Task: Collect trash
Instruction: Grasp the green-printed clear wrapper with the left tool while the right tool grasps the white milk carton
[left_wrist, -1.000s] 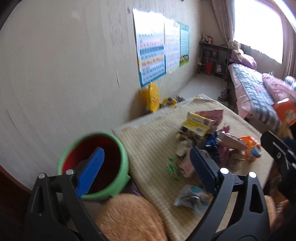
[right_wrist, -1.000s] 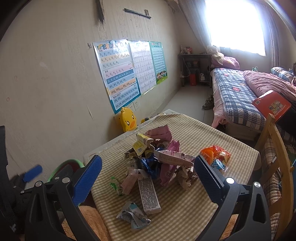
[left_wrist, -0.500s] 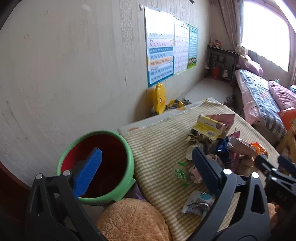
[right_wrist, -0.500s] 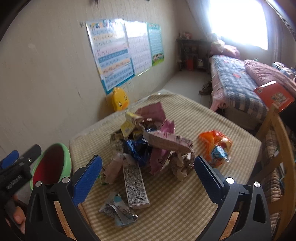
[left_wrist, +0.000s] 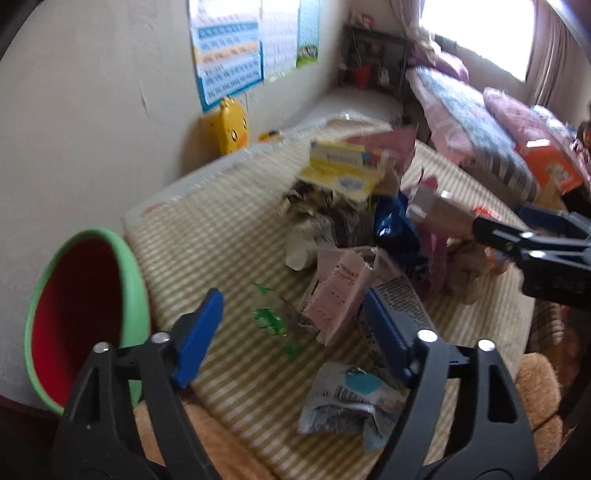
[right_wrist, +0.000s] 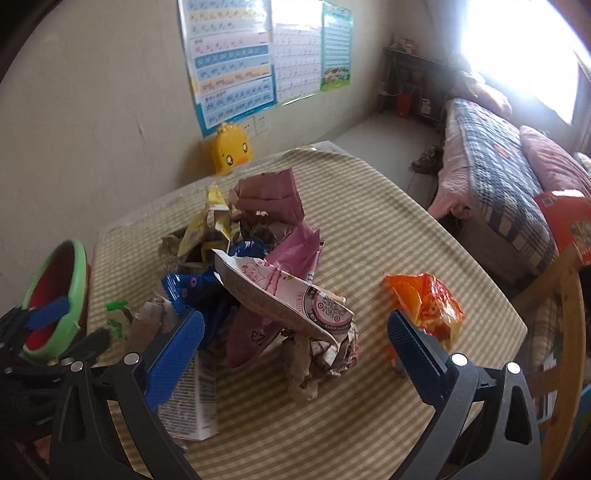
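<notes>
Checked cloth covers counter w/ trash pile mid-top (green-rimmed bin at its edge). Left hand-held gripper closing over wrappers, gripping nothing; right hand-held gripper wide, empty.

Tablecloth: woven checked cloth, matt.
Orange wrapper, by the right tong's pad: glossy crinkled film.
Bin, left of the left tongs: smooth plastic.
Pads: ribbed blue, matt.
Chair: bare wood.
</notes>
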